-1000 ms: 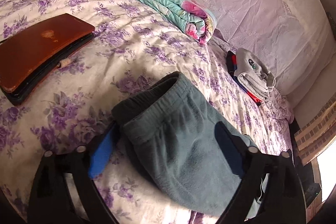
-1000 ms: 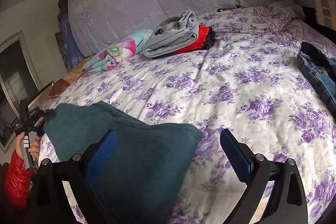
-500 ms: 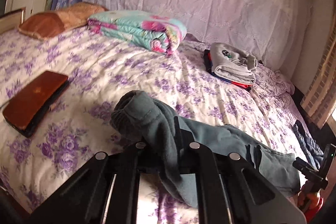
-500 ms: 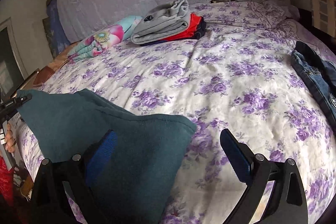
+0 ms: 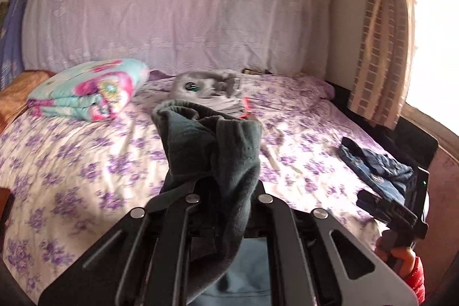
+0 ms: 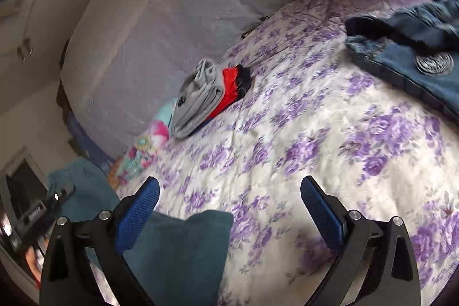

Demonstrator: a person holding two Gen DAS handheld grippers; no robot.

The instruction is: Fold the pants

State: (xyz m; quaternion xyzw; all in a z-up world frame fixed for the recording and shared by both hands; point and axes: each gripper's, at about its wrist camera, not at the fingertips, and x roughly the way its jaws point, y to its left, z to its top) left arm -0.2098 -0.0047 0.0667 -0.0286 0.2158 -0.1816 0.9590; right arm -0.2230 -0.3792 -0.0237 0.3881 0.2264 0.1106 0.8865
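One teal pants clamped in left hand-held gripper; one jeans.

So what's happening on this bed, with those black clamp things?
A person holds a two-finger gripper in each hand and is folding dark teal fleece pants on the purple-flowered bedspread. The left gripper is shut on a bunched part of the pants, raised off the bed. The right gripper is open, its blue pads apart, with a corner of the pants beneath. Blue jeans wait nearby.

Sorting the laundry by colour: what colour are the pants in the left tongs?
Dark teal-green pants, clearest in the left wrist view.
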